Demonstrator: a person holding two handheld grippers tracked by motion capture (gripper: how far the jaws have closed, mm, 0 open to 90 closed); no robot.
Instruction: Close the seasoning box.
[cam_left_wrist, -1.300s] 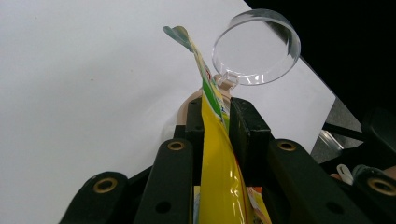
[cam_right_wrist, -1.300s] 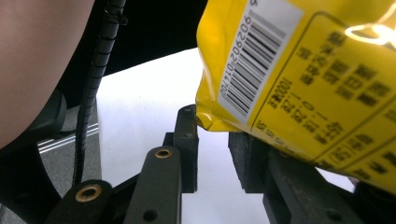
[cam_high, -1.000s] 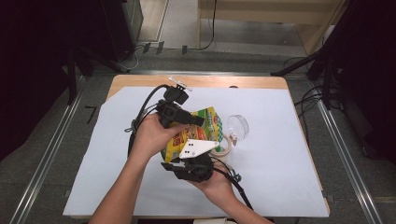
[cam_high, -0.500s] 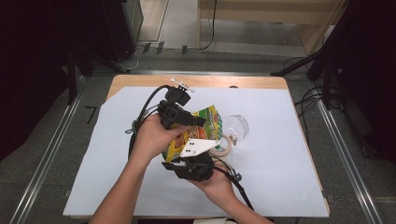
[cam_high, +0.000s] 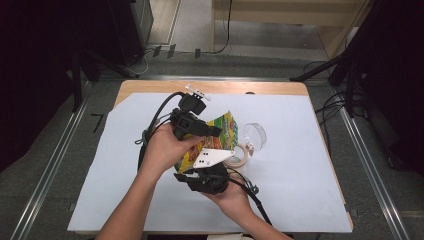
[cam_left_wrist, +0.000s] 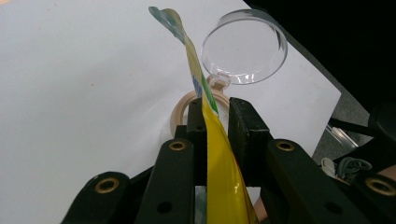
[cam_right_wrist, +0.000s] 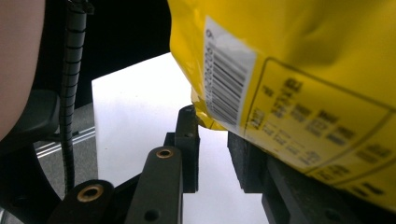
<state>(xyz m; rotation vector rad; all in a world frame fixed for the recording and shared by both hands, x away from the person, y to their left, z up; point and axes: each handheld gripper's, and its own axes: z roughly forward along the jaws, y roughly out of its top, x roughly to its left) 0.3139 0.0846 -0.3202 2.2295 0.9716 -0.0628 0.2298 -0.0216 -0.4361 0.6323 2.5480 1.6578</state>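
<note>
We're holding the bag (cam_high: 216, 137) up off the sheet (cam_high: 300, 165), just beside the tape roll (cam_high: 239, 156): our left gripper (cam_left_wrist: 215, 122) is clamping its thin top edge tight between both jaws, while our right gripper (cam_right_wrist: 212, 140) is standing part open with only a bottom corner between the jaws, not yet pinched. Next, we judge, the right must close on that corner without crumpling it. The bag is glossy yellow film, crinkly and limp; beyond the roll a clear, round lid (cam_left_wrist: 245, 46) is lying.
</note>
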